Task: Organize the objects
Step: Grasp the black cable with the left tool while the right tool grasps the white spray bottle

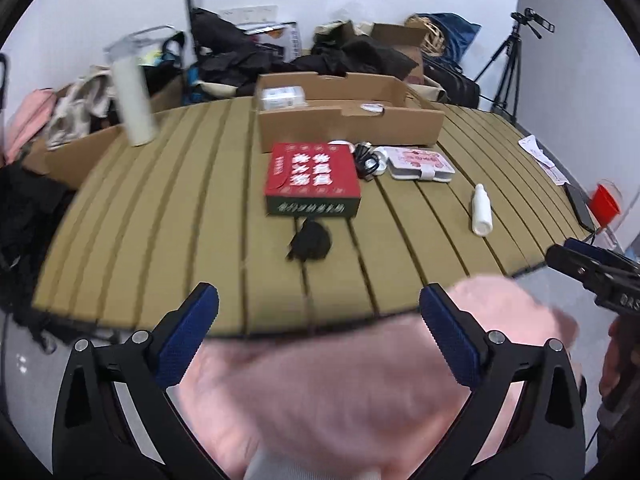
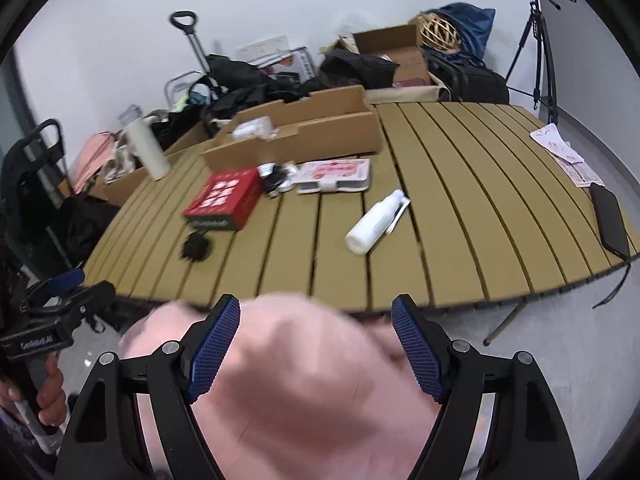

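Left wrist view
Left gripper [image 1: 319,312]: fingers spread wide, nothing pinched; blurred pink garment [image 1: 320,380] below, off the near table edge.
Cardboard box [image 1: 350,126]: open, at the far table edge; holds a clear packet [image 1: 281,97] and a small white item [image 1: 373,107].
Red box [image 1: 312,178]: closed, mid-table, just before the cardboard box.
Black clump [image 1: 310,240]: near the red box's front.

Right wrist view
Right gripper [image 2: 316,320]: fingers spread, gripping nothing, over the pink garment [image 2: 304,380].
White bottle [image 2: 374,222]: lying on its side, mid-table.
Pink case [image 2: 336,176]: flat, beside the cardboard box [image 2: 296,136].
Phone [image 2: 610,220]: right table edge.
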{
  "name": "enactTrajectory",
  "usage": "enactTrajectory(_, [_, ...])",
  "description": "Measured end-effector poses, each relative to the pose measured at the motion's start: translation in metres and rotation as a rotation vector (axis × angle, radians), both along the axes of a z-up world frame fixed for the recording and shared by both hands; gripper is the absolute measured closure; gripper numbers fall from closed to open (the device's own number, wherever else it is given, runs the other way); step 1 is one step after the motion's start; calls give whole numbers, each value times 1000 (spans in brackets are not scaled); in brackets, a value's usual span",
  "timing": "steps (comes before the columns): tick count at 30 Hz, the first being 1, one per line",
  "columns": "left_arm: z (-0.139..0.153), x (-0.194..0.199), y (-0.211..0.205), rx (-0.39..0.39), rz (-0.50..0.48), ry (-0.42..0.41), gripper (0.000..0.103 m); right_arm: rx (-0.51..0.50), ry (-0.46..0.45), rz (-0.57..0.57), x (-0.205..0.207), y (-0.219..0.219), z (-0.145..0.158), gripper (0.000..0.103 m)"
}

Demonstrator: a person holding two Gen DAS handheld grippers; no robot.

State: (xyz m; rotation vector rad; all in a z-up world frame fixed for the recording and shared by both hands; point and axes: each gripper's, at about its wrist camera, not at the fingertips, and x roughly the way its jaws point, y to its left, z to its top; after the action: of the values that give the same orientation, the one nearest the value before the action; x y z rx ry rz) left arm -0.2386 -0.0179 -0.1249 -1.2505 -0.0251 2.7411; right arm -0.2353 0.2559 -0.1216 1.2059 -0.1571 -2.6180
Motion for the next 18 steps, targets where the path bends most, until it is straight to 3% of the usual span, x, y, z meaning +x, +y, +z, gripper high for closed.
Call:
enactTrajectory(4, [-36,-60,2,-30,2,-83,19,2,-51,-53,-58,7,-20,21])
enactTrajectory(8, [-58,-89,2,-67,28,-121,25,26,-120,-93,-109,6,-45,21])
enactTrajectory(10, [-67,-97,-1,-59,42,-156,48,50,-151,-99,-123,3,-55,23])
enactTrajectory(13, [-72,-100,-3,-79,52,-143,72,63,-181,-90,-131,-1,-70,43])
enactTrajectory(17, [-70,-96,-2,-74,24,-124,74,140,-144,-73,-131,-11,-72,64])
enactTrajectory(18, [-70,-94,-3,-70,23,-124,74,152,-140,-66,-131,-12,-71,64])
